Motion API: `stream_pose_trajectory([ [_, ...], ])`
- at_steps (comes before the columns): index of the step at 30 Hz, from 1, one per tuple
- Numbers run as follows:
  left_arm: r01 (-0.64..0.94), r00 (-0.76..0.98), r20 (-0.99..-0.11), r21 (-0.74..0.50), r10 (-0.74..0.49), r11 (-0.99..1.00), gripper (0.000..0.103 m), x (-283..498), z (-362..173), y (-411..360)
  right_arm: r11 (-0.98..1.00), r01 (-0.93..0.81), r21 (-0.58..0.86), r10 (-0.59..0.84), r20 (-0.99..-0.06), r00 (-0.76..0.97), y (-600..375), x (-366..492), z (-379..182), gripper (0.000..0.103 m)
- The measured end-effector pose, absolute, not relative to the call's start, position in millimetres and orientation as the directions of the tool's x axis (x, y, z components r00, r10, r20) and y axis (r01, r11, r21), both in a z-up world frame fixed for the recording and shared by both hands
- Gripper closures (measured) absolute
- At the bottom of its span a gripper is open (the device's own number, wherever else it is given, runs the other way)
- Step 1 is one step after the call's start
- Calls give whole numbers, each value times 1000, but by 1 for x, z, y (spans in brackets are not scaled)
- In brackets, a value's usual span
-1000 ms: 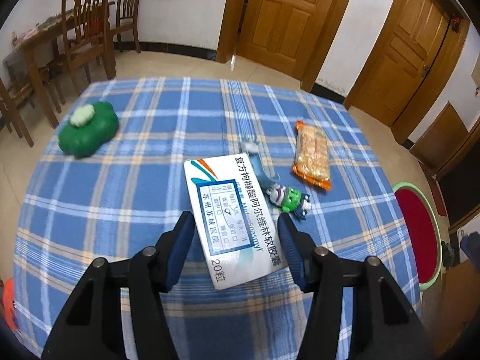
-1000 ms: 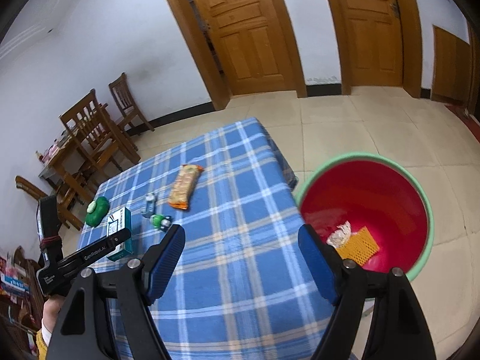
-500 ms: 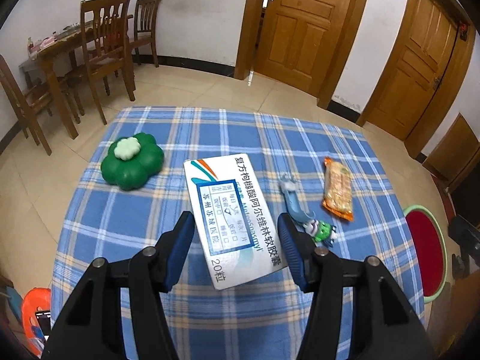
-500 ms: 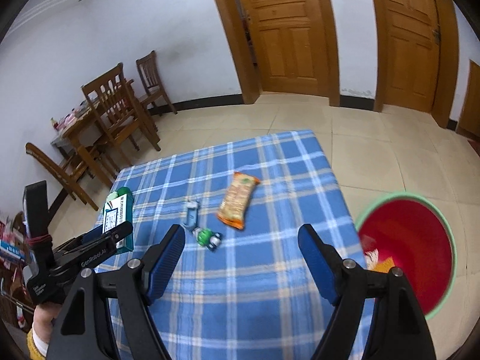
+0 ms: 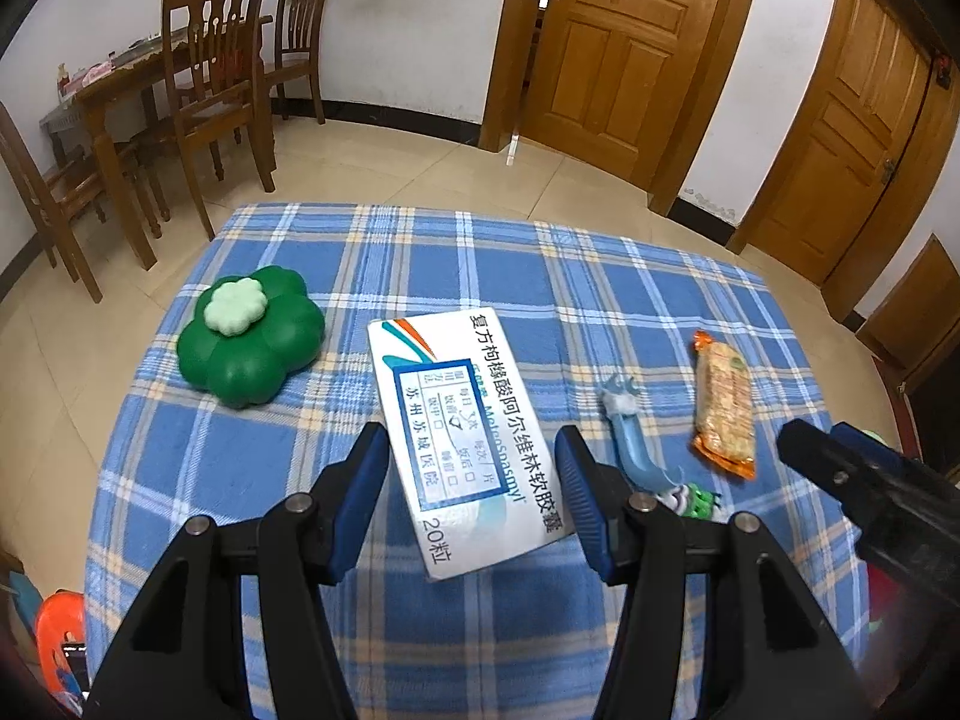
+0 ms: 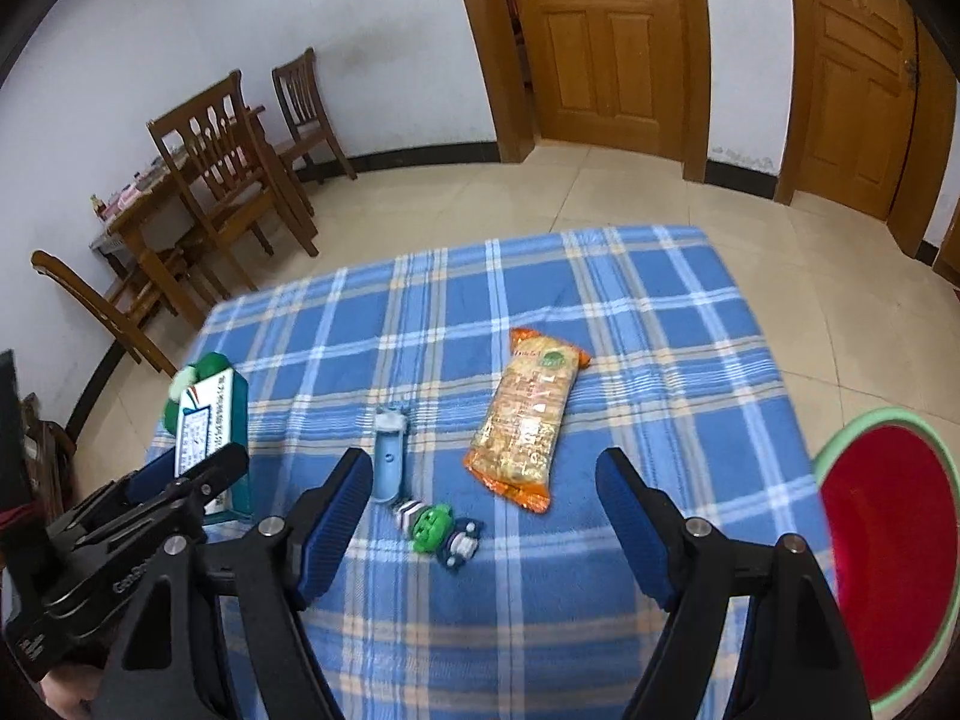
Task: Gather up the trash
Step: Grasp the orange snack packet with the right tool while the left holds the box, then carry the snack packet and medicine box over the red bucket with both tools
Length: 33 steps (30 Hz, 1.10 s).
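Left gripper (image 5: 471,480): jaws about half closed, clamped on the box (image 5: 462,438). The two blue pads press its long sides, and the box is lifted above the cloth.
Box: a white and teal medicine carton with printed text. Its far end points away from the camera. In the right wrist view it stands out of the left gripper at the left edge, in front of the green toy.
Right gripper (image 6: 483,504): jaws wide apart, nothing between the pads. It hangs over the near part of the table, with the snack pack and the small toys in the gap as seen by its camera. No pad touches them.
Snack pack (image 6: 528,414): an orange wrapper, flat on the cloth, right of the middle, apart from the other things.
Blue toy (image 6: 390,456): a light blue piece, flat on the cloth, left of the snack pack.
Small figure (image 6: 438,531): green and dark blue, just beside the near end of the blue toy; whether they touch, I cannot tell.
Green toy (image 5: 252,336): clover shape with a pale top, on the left part of the cloth.
Table (image 6: 660,312): covered with a blue plaid cloth.
Bin (image 6: 840,456): red inside, green rim, on the floor at the right side of the table. Its content is not visible here.
Room: wooden chairs (image 5: 216,84) at the wall, wooden doors (image 5: 624,48) behind, tiled floor.
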<state>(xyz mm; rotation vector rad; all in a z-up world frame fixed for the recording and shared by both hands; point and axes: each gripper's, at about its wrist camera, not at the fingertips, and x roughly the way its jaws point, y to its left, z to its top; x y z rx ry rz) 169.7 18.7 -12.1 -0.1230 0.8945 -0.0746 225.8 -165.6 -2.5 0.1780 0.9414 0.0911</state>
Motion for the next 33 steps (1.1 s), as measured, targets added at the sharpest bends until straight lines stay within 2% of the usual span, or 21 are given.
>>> stream_pose_trajectory([
  [5, 9, 616, -778, -145, -119, 989, 45, 177, -27, 18, 981, 10, 194, 153, -808, 568, -165, 241, -24, 32],
  [7, 7, 614, -780, -148, -121, 989, 45, 178, -32, 18, 981, 12, 192, 153, -816, 558, -165, 246, -32, 39],
  [14, 17, 610, -779, -168, -143, 986, 45, 179, -38, 17, 981, 28, 193, 149, -835, 530, -167, 255, -53, 47],
  [19, 19, 610, -778, -175, -150, 984, 45, 178, -38, 17, 983, 29, 182, 139, -836, 531, -165, 256, -59, 59],
  [25, 20, 607, -780, -177, -152, 984, 45, 176, -37, 15, 982, 21, 186, 147, -835, 530, -165, 252, -57, 65],
  [33, 38, 611, -775, -178, -164, 983, 45, 166, -31, 8, 980, 13, 200, 162, -829, 535, -174, 233, -51, 66],
])
